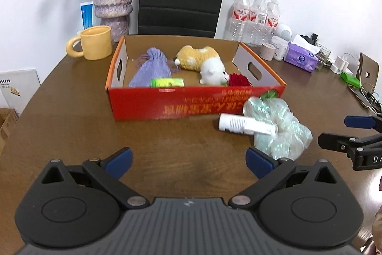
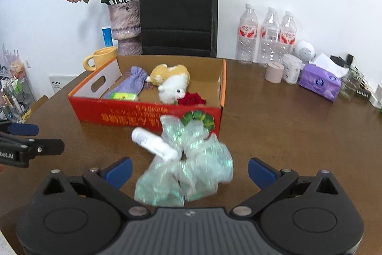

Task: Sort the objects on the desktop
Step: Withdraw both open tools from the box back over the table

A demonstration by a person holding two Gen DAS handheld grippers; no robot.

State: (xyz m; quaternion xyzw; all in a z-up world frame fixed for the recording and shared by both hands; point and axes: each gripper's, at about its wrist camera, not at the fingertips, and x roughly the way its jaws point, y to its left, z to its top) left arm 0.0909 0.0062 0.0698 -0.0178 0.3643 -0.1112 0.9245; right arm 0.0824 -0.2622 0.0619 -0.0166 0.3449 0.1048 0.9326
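Obscured and indistinct items

Crinkled pale-green cellophane bundle: motion-blurred, lower centre. White ribbed plastic tube: blurred, far end hidden by it. Red cardboard box: lettering unreadable. Right gripper: cut off, right edge.

A dark brown wood-look table with a soft sheen is seen. The red box is printed cardboard, raw brown inside. A crinkly, glossy plastic bag, a smooth white plastic tube and a fuzzy plush toy are shown.

white tube lying on crumpled bubble wrap | red box behind
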